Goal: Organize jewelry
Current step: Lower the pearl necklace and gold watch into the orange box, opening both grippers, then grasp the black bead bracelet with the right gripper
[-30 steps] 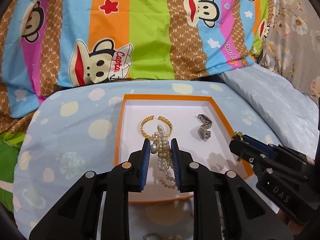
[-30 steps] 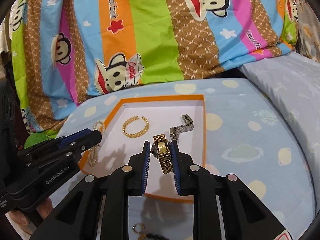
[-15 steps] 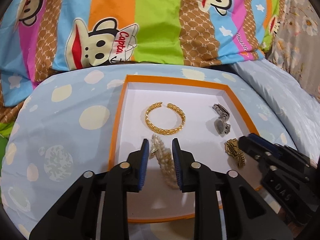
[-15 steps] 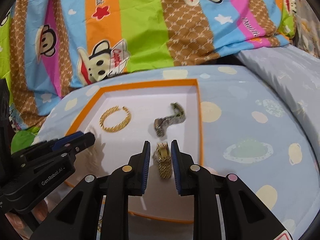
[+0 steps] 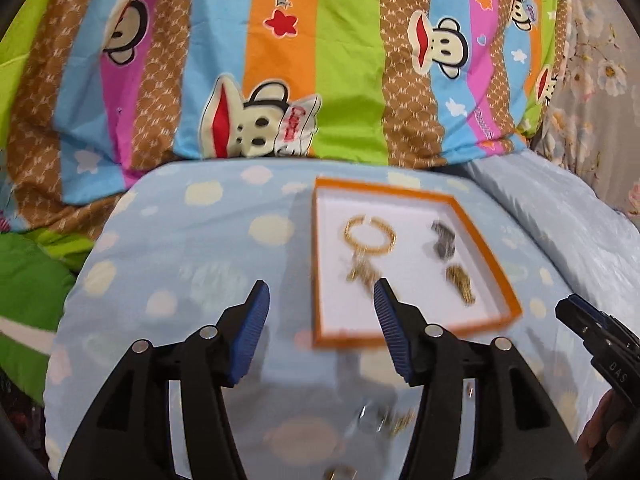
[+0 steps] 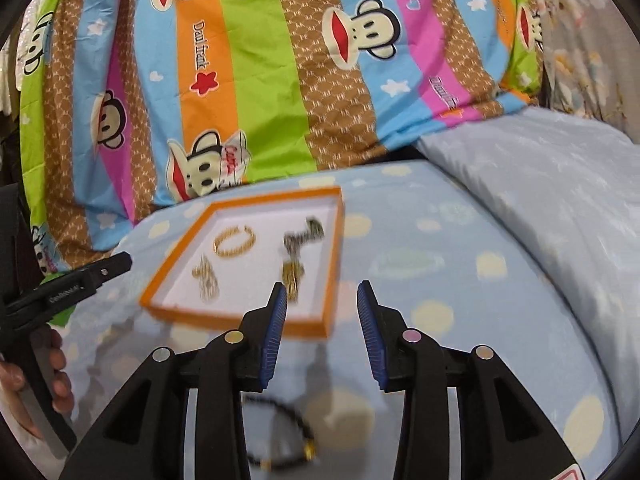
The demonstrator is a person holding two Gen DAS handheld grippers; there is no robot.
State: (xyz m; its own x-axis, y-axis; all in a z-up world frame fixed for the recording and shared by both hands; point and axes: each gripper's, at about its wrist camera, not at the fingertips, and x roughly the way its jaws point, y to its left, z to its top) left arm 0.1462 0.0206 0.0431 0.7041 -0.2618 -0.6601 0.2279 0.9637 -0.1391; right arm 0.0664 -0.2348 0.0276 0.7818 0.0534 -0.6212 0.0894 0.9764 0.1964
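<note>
While both sets of jaws are opening with nothing between them, the left gripper point(image 5: 322, 312) and right gripper point(image 6: 322, 312) hang over the spotted cushion point(image 6: 460, 280) at the near edge of the orange-rimmed tray point(image 5: 490, 240). Inside it lie a gold bangle point(image 6: 235, 241), a silver watch point(image 6: 303, 236), a gold watch point(image 6: 292, 278) and, blurred, a beaded strand point(image 5: 362, 272). Off the tray, near the cushion's front edge, a black cord bracelet point(image 6: 286, 436) looks light and limp, so I judge it best pinched across the cord, not at its small gold clasp.
</note>
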